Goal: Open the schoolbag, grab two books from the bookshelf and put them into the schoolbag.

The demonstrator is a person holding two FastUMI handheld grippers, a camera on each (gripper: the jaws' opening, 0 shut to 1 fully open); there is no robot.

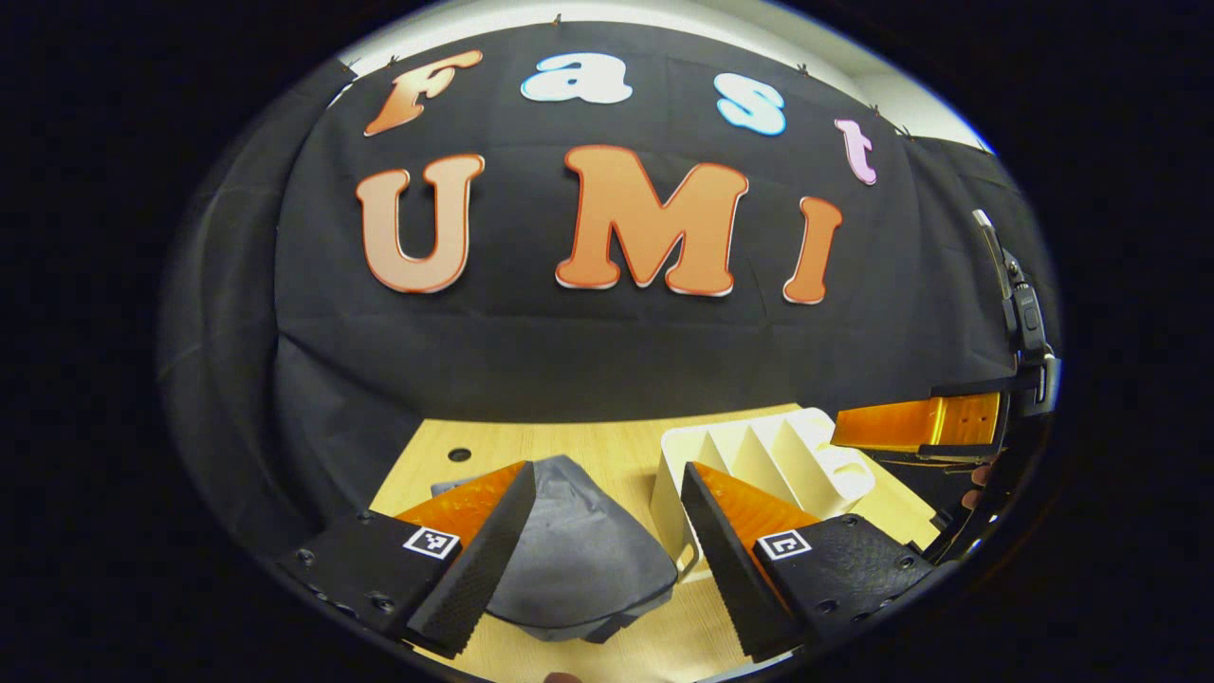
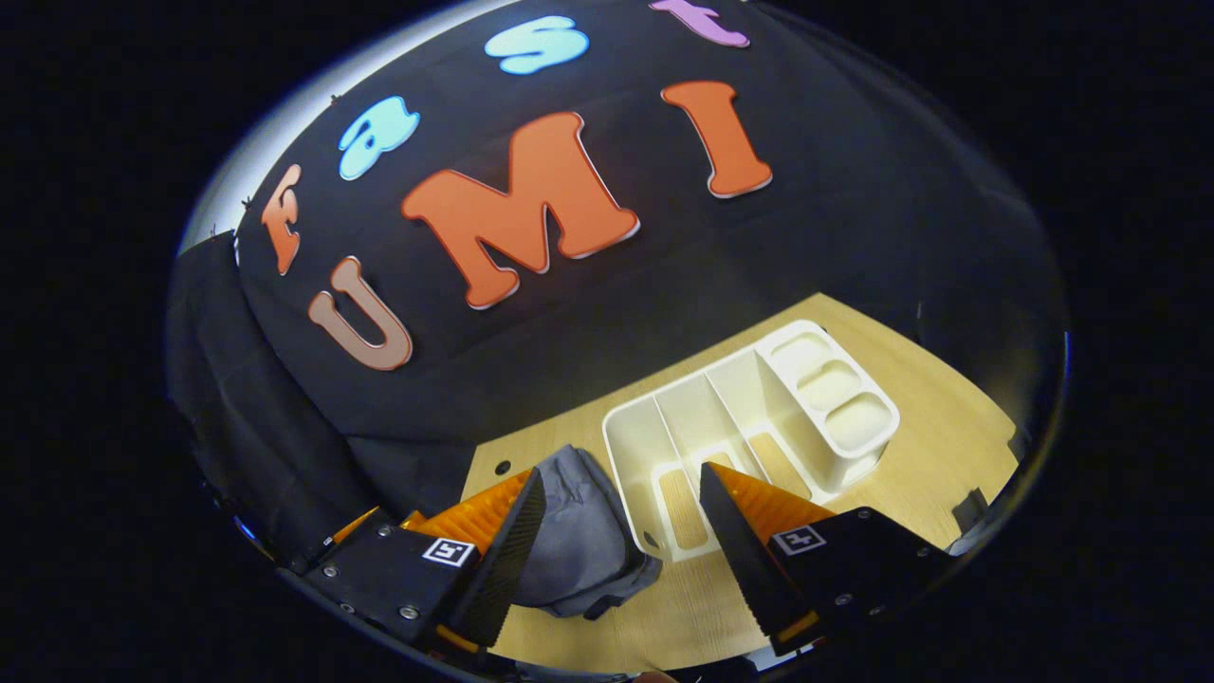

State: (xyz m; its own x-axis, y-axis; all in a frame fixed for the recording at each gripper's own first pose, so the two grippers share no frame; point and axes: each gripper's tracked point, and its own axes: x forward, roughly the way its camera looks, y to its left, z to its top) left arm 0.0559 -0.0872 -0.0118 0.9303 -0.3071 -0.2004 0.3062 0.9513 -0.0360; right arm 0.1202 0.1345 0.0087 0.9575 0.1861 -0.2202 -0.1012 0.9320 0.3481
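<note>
Left gripper (image 1: 596,555): jaws spread wide, nothing between the fingers, held above the near edge of the wooden table (image 1: 588,446). Right gripper (image 2: 616,555): jaws likewise spread wide and empty, tilted, also above the near part of the table.

Schoolbag (image 1: 579,550): grey fabric, lying slumped flat on the table, left of the bookshelf. In the left gripper view it sits between the gripper's two fingers but below them; no contact visible. In the right gripper view the schoolbag (image 2: 579,536) lies beside the left finger, partly hidden behind it. Cannot tell whether its zip is open.

Bookshelf (image 1: 768,455): white plastic desk organiser with upright dividers forming several slots, standing on the table just to the right of the schoolbag, the two close or touching. The right gripper view looks down into the bookshelf (image 2: 749,417): long slots on its left side, three small round-cornered cups along its right end. The slots visible from above hold no books.

At the far right of the left gripper view, the other gripper appears, with fingertips of the hand (image 1: 977,484) holding it.
</note>
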